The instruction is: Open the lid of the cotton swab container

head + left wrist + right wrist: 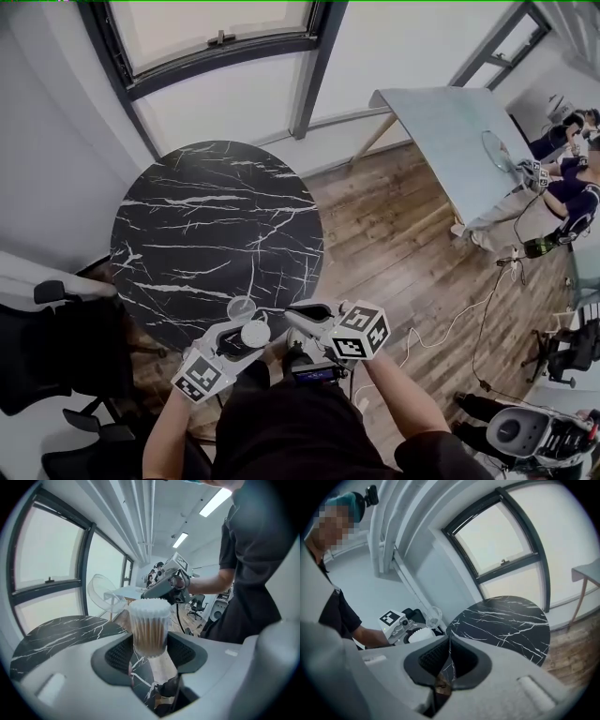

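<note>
The cotton swab container (149, 620) is a small clear tub packed with swabs, white tips up. My left gripper (149, 641) is shut on its sides. The clear lid (101, 592) stands swung back from the rim, beside the tub. In the head view the container (255, 333) and lid (241, 307) hang over the near edge of the round black marble table (216, 234), inside my left gripper (251, 336). My right gripper (292, 315) sits just right of the tub, shut with nothing in it. In the right gripper view its jaws (449, 641) meet, and the swabs (419, 635) show to the left.
A dark office chair (56, 347) stands at the left of the table. A pale rectangular table (450, 131) is at the back right, with people seated beyond it. Cables (459, 319) trail over the wooden floor at the right.
</note>
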Tool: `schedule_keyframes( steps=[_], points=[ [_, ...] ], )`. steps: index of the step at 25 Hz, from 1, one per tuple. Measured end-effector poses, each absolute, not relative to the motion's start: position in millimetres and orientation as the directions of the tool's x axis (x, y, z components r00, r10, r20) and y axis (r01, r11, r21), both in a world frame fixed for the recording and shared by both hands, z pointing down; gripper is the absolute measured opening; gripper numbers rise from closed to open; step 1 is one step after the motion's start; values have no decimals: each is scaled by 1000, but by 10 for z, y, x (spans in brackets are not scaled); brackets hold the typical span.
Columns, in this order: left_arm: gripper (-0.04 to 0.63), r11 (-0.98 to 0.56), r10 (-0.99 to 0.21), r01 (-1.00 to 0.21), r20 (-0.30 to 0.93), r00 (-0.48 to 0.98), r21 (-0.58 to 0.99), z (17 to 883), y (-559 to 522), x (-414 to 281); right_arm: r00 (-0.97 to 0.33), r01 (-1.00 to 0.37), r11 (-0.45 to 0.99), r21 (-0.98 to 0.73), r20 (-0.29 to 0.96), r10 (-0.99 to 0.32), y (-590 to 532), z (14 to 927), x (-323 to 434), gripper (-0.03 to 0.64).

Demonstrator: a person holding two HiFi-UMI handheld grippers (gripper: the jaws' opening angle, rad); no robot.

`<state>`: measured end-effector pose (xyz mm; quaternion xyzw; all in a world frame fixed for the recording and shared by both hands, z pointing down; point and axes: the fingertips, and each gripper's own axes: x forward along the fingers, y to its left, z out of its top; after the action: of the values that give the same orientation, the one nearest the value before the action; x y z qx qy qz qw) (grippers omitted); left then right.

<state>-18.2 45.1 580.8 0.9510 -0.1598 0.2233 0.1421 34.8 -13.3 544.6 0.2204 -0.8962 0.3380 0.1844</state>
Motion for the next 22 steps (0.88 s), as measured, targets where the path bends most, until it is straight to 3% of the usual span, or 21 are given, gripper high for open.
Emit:
schedule_keyframes(
  steps=[7, 12, 16, 22],
  points=[
    [235, -814, -408, -543, 461, 788, 207, 5699, 169, -223, -787, -593, 654, -470, 510, -347, -157, 5513, 339, 3],
    [236, -707, -548, -680, 457, 701, 195, 5598, 11, -357, -683, -719, 579, -384, 542, -489, -225, 5514, 455, 3],
    [236, -655, -617, -732, 427, 662, 188, 5461, -75, -353, -589, -806, 487, -336, 534, -606, -287, 5447, 542, 3],
    [236, -569, -710, -807, 401, 579, 157, 5328, -226, -381, -550, -835, 449, -318, 486, -679, -288, 5254, 500, 2]
  ],
)
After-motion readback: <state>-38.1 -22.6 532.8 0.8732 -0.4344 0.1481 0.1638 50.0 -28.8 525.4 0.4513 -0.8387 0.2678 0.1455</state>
